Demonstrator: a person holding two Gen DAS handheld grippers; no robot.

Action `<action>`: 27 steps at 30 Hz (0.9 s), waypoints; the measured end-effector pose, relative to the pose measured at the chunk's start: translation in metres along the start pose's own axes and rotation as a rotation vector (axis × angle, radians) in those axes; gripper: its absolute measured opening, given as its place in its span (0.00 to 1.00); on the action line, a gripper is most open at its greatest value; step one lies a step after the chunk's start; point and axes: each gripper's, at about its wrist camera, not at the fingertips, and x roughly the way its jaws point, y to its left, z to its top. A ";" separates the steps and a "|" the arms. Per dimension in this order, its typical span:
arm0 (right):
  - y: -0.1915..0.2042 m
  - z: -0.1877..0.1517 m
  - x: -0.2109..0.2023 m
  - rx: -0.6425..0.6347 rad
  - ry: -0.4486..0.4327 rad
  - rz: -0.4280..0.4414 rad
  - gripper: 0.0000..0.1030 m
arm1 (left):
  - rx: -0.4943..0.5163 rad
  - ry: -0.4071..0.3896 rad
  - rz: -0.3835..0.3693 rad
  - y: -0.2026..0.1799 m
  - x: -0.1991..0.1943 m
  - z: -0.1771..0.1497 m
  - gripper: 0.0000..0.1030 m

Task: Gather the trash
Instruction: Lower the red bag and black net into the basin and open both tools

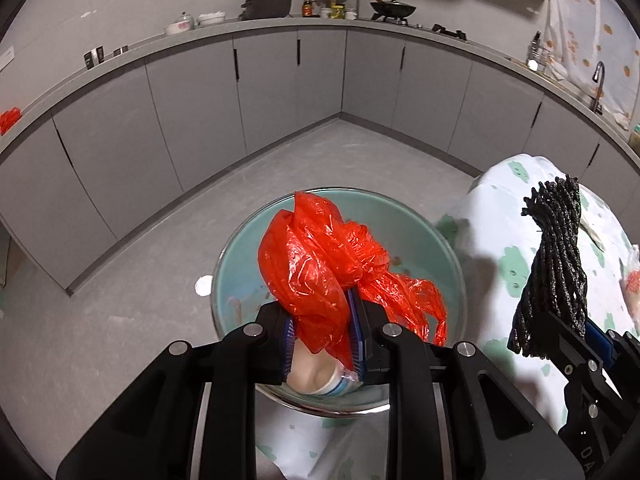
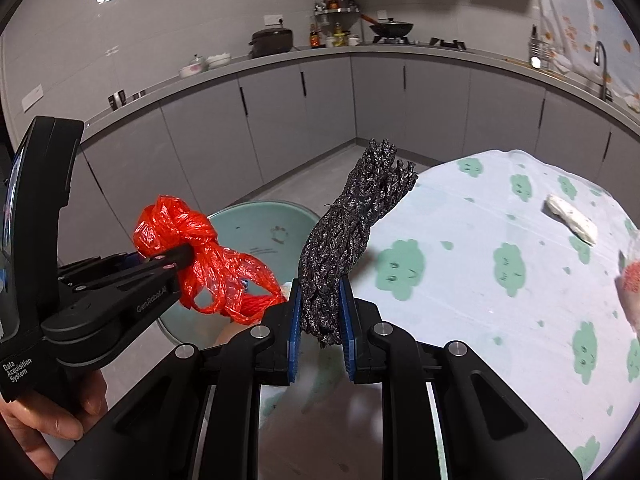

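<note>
1 red bag (image 1: 320, 276); 1 black bundle (image 2: 352, 240); 1 bin (image 1: 420, 232)

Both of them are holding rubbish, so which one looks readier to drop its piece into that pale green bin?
Left, probably. The left gripper holds the knotted red plastic bag directly over the round pale green bin, while the right gripper's black twisted bundle hangs beside its rim.

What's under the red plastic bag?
Under the red bag, held by the left gripper, sits a round green bin. Something pale and a blue-rimmed cup show inside; the bag hides the rest.
</note>
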 end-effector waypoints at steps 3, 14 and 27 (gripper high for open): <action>0.005 0.001 0.008 -0.008 0.011 0.010 0.18 | -0.009 0.015 0.014 0.007 0.007 -0.001 0.22; 0.019 0.007 0.042 -0.037 0.061 0.035 0.18 | -0.022 0.049 0.043 0.017 0.030 -0.003 0.22; 0.028 0.009 0.078 -0.055 0.148 0.071 0.18 | -0.027 0.116 0.064 0.021 0.065 -0.003 0.22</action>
